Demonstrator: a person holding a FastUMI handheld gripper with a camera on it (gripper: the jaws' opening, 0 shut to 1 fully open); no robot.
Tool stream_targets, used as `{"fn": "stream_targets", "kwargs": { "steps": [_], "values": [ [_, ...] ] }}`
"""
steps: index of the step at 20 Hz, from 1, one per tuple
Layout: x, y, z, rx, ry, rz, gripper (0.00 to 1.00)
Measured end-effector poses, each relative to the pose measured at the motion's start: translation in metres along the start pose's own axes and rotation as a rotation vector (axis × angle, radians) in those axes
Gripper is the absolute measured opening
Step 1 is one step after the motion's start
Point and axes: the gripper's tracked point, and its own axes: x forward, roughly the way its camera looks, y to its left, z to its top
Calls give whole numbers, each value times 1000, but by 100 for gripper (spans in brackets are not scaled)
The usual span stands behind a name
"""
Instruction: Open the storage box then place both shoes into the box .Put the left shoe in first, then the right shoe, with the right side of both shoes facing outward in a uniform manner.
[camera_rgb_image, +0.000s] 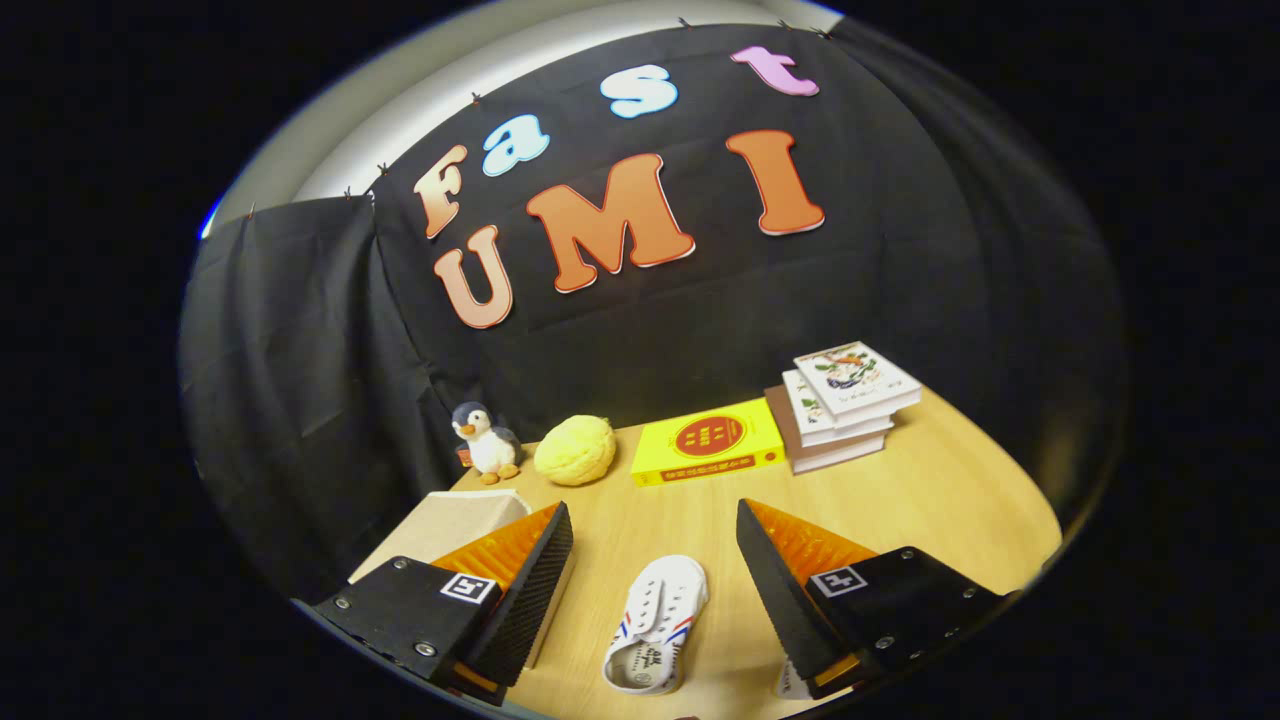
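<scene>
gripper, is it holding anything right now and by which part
Nothing is held. The gripper is open, and the white shoe lies on the table between its fingers, touched by neither.

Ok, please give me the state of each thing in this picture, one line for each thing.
gripper: open, fingers wide apart, holding nothing
white shoe: lying on the table between the fingers, not gripped
second shoe: mostly hidden behind the right finger
storage box: behind the left finger; cannot tell if its lid is open
yellow book: closed, lying flat
stack of books: closed, piled unevenly
toy penguin: upright
yellow plush ball: resting on the table
</scene>
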Motion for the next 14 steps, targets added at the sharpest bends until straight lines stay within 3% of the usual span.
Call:
{"fn": "stream_targets", "kwargs": {
  "steps": [7,14],
  "values": [
    [53,34,-61,241,209,188,98],
    [70,97,-116,477,426,408,98]
  ]
}}
